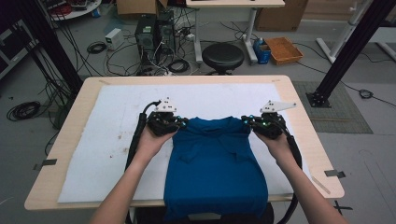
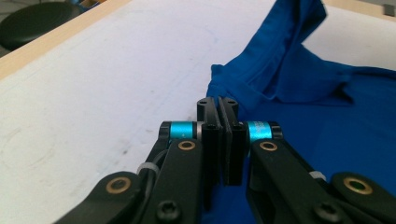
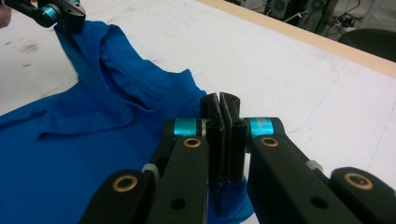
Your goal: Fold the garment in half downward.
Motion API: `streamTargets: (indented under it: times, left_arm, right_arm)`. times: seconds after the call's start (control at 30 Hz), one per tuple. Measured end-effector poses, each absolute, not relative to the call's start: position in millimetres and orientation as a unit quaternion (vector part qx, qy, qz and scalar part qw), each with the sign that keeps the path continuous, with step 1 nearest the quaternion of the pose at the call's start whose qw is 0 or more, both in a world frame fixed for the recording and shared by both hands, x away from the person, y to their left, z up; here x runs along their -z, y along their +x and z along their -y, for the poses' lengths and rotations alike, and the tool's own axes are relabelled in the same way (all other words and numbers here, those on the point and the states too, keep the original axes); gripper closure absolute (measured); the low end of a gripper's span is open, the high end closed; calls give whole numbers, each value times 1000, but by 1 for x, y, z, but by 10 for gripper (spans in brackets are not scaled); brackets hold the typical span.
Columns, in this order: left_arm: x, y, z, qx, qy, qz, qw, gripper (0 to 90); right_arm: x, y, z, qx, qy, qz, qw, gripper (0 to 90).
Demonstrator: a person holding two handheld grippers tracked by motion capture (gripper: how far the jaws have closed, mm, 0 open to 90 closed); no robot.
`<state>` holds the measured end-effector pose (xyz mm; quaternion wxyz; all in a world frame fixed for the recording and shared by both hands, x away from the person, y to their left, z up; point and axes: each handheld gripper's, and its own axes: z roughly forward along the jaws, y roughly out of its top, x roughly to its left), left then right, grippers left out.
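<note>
Blue cotton T-shirt (image 1: 215, 168) lies on the white padded mat (image 1: 107, 140), sleeves folded inward, hem hanging over the near table edge. Left gripper (image 1: 169, 122) and right gripper (image 1: 258, 124) each have jaws pressed together, pinching a top shoulder corner. Probably mid-fold: sleeves done, lengthwise fold still left.

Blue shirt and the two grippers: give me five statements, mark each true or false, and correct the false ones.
1. The shirt lies on a white mat. True.
2. The left gripper is open, clear of the cloth. False: its jaws are shut on the shirt's far left corner.
3. The right gripper is shut on the shirt's far right corner. True.
4. The shirt lies wholly on the table. False: its near end hangs over the table's near edge.
5. A black stool stands on the floor beyond the table. True.
</note>
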<state>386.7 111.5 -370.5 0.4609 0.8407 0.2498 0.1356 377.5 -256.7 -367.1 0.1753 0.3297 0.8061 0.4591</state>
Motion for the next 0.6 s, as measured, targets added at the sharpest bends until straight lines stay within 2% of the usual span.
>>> streamTargets:
  times: [0.23, 0.6]
  left_arm:
    - [371, 349, -111, -147, 848, -218, 461, 881]
    - [395, 308, -111, -150, 869, -175, 437, 881]
  right_arm:
    - [372, 341, 257, -457, 318, -810, 184, 897]
    - [384, 290, 261, -448, 298, -823, 186, 897]
